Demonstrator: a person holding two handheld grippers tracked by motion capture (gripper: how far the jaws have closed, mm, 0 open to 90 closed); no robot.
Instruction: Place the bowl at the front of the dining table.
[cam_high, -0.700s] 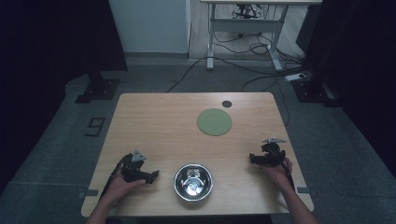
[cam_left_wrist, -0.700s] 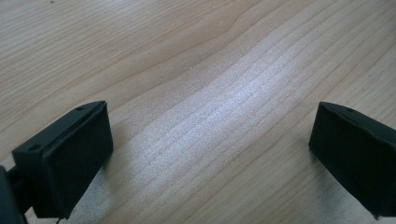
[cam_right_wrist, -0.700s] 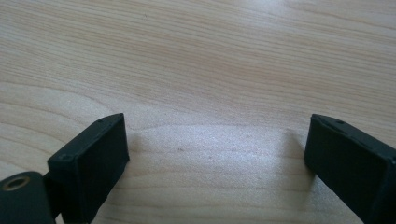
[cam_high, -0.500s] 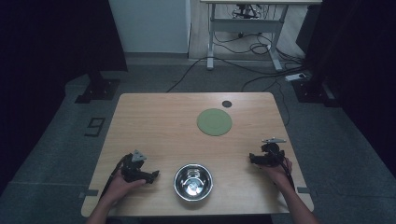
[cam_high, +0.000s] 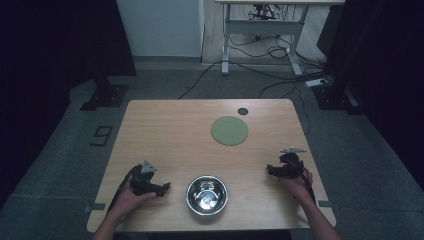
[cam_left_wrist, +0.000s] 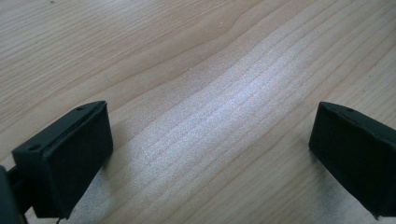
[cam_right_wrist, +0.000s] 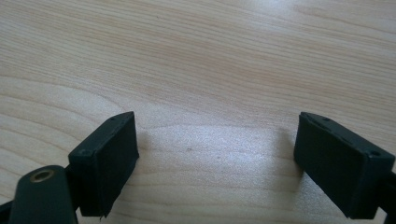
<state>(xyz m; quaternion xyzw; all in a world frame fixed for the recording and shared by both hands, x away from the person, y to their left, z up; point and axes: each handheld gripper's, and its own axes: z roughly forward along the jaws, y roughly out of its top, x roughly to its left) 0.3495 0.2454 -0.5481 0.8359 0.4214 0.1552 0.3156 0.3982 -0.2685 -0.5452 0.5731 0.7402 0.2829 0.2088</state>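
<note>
Left gripper (cam_high: 161, 188): I see jaws spread, empty, on pale wooden tabletop (cam_high: 170, 135).
Right gripper (cam_high: 272, 170): likewise released.
Between them: shiny round steel bowl (cam_high: 207, 193).

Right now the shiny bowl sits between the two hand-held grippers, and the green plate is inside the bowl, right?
Not quite. The bowl does sit between the left hand-held gripper and the right hand-held gripper, but the green plate is not inside it. The high view shows the plate lying flat on the table, farther back and apart from the bowl.
</note>
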